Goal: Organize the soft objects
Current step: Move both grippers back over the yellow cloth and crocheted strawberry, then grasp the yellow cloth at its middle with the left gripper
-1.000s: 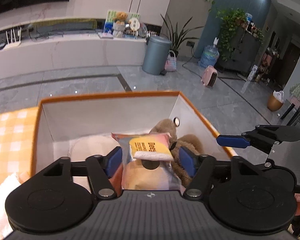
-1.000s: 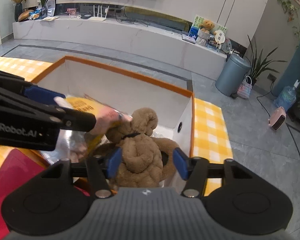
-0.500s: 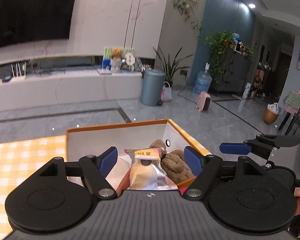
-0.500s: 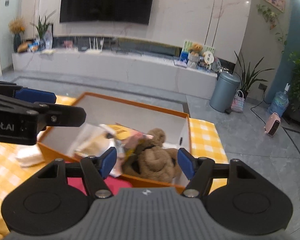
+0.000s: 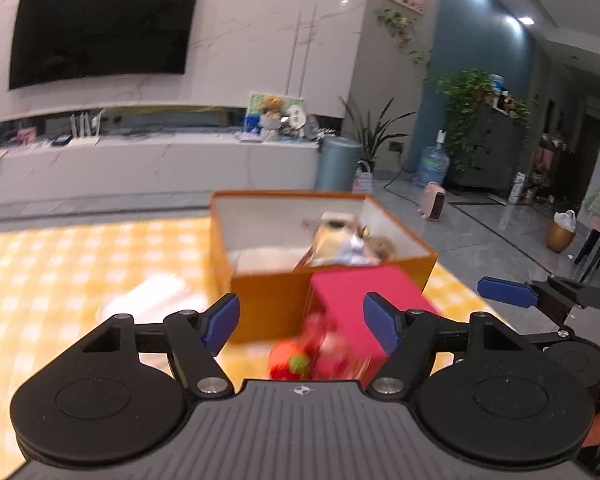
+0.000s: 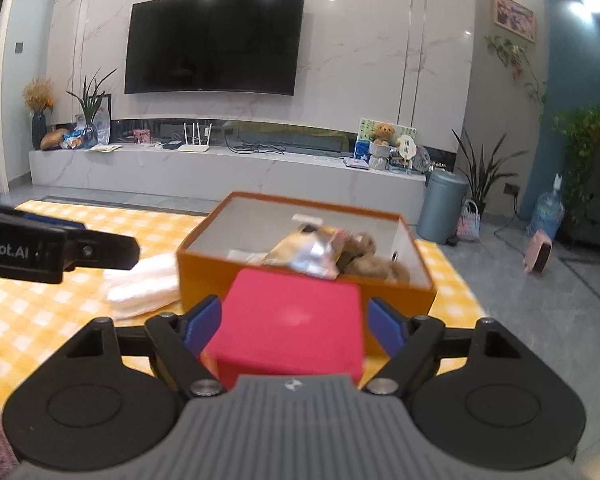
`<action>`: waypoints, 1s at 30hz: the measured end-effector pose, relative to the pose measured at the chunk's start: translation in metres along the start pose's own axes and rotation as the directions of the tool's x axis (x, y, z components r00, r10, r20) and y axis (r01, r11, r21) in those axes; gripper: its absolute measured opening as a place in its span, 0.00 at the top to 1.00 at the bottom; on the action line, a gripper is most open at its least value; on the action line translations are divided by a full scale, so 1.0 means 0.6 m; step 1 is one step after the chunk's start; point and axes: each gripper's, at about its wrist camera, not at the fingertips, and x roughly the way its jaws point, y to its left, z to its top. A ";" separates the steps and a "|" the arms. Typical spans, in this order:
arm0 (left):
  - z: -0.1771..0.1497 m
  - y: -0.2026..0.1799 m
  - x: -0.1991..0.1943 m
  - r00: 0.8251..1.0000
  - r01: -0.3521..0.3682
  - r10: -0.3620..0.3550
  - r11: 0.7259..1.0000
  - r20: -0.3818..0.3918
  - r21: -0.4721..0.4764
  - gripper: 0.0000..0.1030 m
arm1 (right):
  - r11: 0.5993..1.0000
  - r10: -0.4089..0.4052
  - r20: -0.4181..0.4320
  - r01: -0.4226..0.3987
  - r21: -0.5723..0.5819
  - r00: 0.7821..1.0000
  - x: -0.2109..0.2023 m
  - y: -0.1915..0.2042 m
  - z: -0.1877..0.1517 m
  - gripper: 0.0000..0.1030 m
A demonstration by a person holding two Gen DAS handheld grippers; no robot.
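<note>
While the plush bear (image 6: 374, 262) and the foil snack bag (image 6: 312, 254) already lie inside the orange box (image 6: 300, 292), the bag leans against the bear with its top edge above the rim, so a careless nudge to the box could tip it out. Just in front of the box stands a red block (image 6: 296, 326), touching or nearly touching its near wall; I cannot tell which. A white folded cloth (image 6: 144, 284) lies on the yellow checked tablecloth (image 6: 40, 320) just beside the box's left wall, and a red strawberry-like soft toy (image 5: 300, 360), blurred, sits close under the left gripper (image 5: 300, 320).

That gripper's jaws are wide but closing slightly, with nothing gripped; the toy lies below and between them. The right gripper (image 6: 296, 324) is opening, its blue pads standing either side of the red block without pressing on it.

Risks, as I judge them: the left view is blurred, so a grab for the toy may miss or pinch the tablecloth; the right gripper could shove the block into the box; and the two grippers are near enough to collide.
</note>
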 end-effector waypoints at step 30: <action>-0.185 0.120 -0.019 0.940 -0.122 0.058 0.978 -0.336 -0.171 0.15 | 0.993 0.110 -0.262 -0.118 -0.014 0.959 0.062 0.099 -0.129 0.14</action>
